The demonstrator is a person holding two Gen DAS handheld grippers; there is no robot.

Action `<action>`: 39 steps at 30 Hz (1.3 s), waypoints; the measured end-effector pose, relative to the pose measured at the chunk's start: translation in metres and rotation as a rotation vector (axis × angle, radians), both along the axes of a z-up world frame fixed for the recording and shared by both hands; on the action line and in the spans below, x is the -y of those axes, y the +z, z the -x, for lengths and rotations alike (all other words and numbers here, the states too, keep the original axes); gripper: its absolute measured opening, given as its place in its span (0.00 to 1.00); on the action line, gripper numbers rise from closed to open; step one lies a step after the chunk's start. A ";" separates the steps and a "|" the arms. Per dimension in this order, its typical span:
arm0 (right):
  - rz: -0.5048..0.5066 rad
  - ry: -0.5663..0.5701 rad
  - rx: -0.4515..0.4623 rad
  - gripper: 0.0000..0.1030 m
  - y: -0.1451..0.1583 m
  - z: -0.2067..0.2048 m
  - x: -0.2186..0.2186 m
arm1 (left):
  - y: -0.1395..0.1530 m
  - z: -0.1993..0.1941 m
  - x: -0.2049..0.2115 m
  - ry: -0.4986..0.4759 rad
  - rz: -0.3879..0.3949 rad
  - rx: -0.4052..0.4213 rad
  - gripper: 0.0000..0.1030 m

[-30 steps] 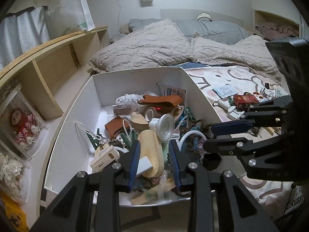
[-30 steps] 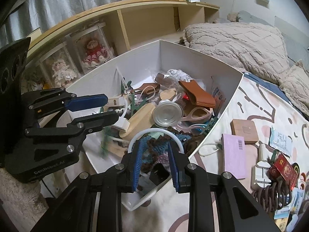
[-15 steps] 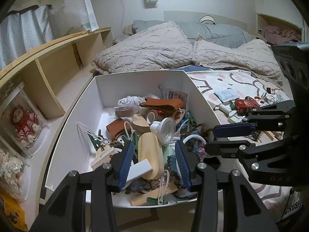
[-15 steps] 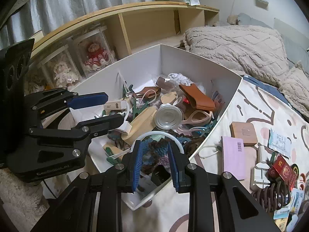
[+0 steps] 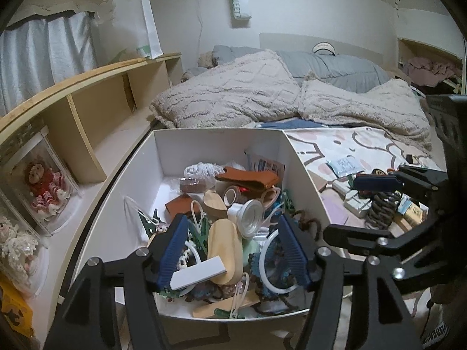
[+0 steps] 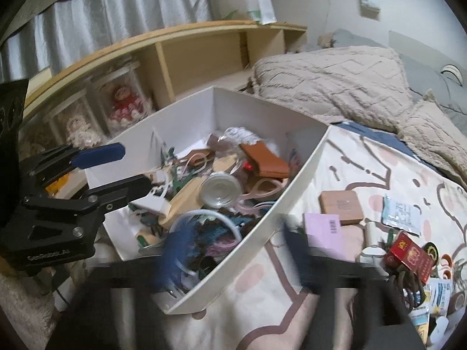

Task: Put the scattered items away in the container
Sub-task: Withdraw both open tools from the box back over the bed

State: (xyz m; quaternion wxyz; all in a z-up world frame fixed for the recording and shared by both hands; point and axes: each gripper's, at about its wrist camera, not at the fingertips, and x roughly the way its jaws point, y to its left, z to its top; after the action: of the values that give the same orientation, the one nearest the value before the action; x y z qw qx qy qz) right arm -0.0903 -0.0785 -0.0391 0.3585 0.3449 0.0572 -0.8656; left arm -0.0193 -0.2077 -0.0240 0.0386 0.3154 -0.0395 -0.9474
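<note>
"SWEETZ" is printed vertically on the white hanging paper bag (image 5: 240, 5) on the far wall; "CRUSH" is partly read on the near-right white item (image 5: 437, 334).

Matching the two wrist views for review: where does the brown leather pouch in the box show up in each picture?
Left wrist: the brown leather pouch lies toward the far end of the white box, just above picture centre.
Right wrist: the pouch sits mid-picture, near the box's right wall.
Shared landmark: the clear round cup, just on the near side of the pouch.
</note>
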 end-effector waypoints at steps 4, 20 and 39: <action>0.006 -0.014 -0.032 0.86 0.007 -0.003 -0.006 | 0.005 -0.003 -0.003 0.022 0.005 -0.025 0.71; 0.073 -0.111 -0.140 1.00 0.024 -0.022 -0.061 | 0.007 -0.044 -0.024 0.094 -0.033 -0.163 1.00; 0.071 -0.159 -0.203 1.00 0.013 -0.061 -0.129 | 0.001 -0.081 -0.074 0.053 -0.056 -0.217 1.00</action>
State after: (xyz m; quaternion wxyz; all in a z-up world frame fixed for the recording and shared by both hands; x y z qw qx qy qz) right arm -0.0291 0.0508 -0.0261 0.2931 0.2462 0.0350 -0.9232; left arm 0.0616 -0.1341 -0.0230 0.0587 0.2130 -0.0002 -0.9753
